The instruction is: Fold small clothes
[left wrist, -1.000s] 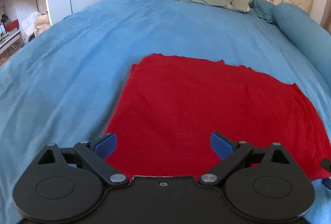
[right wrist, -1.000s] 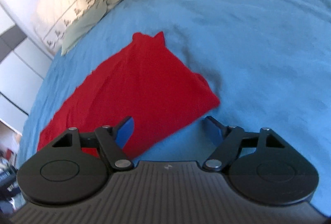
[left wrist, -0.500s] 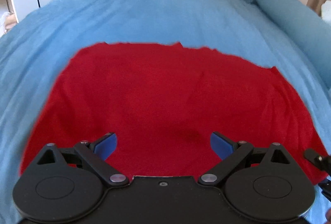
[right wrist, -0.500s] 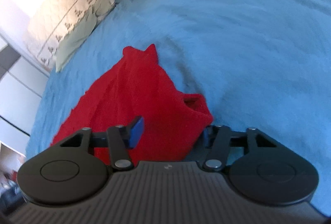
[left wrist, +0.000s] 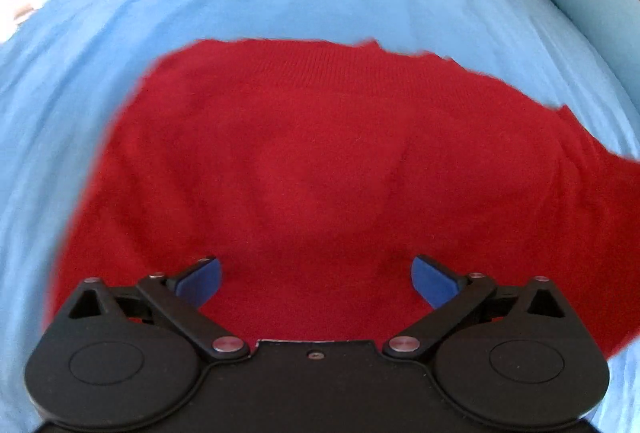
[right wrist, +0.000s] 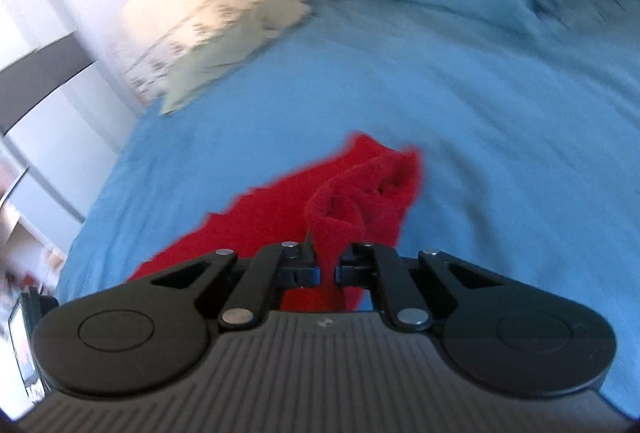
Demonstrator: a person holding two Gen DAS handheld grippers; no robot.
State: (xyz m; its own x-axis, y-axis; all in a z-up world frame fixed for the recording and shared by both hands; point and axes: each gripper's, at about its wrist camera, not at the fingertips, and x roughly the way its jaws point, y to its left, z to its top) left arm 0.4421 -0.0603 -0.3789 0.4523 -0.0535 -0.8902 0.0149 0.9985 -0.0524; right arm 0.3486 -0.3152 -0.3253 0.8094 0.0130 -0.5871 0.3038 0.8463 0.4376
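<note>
right fingers [right wrist: 328,273] pinching red cloth [right wrist: 360,193], apparently blue bedspread [right wrist: 480,113]

Both tools are matte black: left gripper [left wrist: 316,279] with blue pads [left wrist: 434,283] and silver pivot screws, right gripper [right wrist: 327,271] with a ribbed grey body

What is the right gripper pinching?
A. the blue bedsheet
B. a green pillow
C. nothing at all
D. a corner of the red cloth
D: in the right wrist view the right gripper has its jaws nearly together with a bunched fold of the red cloth squeezed between them, lifted off the blue bedsheet.
</note>
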